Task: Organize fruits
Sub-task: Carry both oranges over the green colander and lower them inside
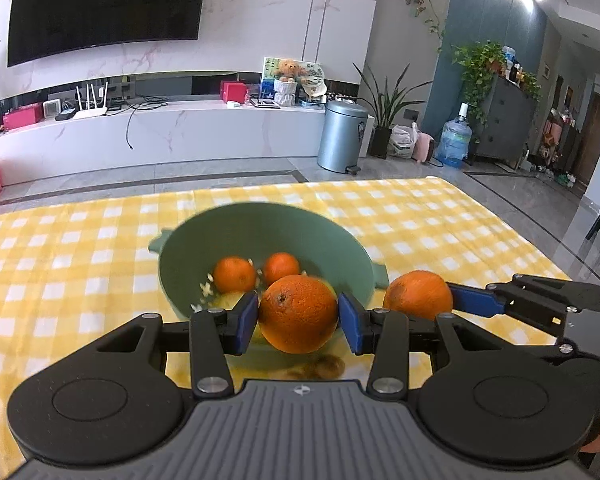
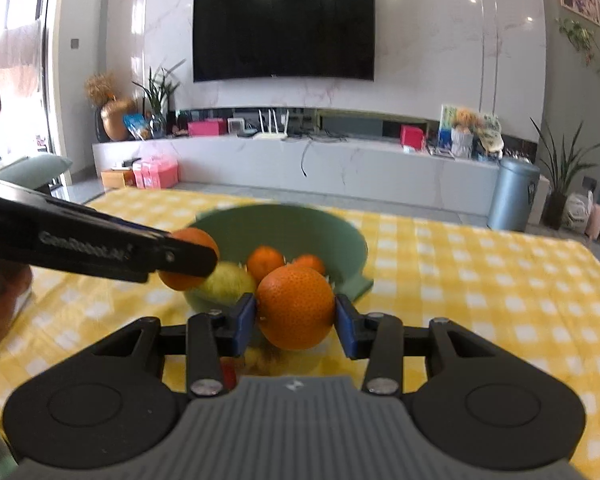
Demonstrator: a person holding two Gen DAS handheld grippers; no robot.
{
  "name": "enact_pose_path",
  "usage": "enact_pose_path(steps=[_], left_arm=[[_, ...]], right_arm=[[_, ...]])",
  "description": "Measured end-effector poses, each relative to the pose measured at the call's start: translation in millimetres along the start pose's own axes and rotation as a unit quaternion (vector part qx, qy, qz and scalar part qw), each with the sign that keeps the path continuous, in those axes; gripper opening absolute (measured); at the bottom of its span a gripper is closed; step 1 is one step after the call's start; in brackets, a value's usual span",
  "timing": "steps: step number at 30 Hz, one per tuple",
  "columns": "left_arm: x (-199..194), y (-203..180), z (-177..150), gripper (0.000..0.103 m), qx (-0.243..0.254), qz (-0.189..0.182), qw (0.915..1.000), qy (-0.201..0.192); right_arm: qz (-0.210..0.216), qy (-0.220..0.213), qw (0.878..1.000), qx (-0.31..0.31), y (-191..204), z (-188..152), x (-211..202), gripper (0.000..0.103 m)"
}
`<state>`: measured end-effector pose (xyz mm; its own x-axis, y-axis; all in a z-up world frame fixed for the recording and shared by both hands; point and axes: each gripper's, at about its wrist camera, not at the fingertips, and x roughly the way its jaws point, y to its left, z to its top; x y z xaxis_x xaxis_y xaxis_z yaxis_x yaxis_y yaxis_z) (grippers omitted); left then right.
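Observation:
My left gripper (image 1: 298,320) is shut on a large orange (image 1: 298,312), held just in front of a green bowl (image 1: 340,248). The bowl holds two small oranges (image 1: 234,274) and a yellowish fruit, partly hidden. My right gripper (image 2: 296,318) is shut on another orange (image 2: 296,306), also in front of the bowl (image 2: 340,236). That orange shows in the left wrist view (image 1: 418,294), right of the bowl, with the right gripper (image 1: 452,300) around it. The left gripper with its orange (image 2: 188,260) shows at the left of the right wrist view.
The bowl sits on a table with a yellow checked cloth (image 1: 420,216). The table's right edge (image 1: 532,240) drops to a grey floor. A TV wall and low cabinet stand beyond the table.

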<state>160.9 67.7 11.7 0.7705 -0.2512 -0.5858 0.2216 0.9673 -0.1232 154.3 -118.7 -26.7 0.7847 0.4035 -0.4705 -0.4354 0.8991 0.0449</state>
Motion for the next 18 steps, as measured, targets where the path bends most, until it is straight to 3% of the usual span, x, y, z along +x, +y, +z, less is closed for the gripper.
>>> enact_pose_path(steps=[11,18], left_arm=[[36.8,23.1,24.3,0.049,0.006,0.011,0.9998,0.014],[58.5,60.1,29.5,0.049,-0.046,0.010,0.9983,0.034]], right_arm=[[0.023,0.016,0.999,-0.026,-10.1,45.1,48.4,0.040],[0.060,0.052,0.996,-0.030,-18.9,61.2,89.1,0.040]])
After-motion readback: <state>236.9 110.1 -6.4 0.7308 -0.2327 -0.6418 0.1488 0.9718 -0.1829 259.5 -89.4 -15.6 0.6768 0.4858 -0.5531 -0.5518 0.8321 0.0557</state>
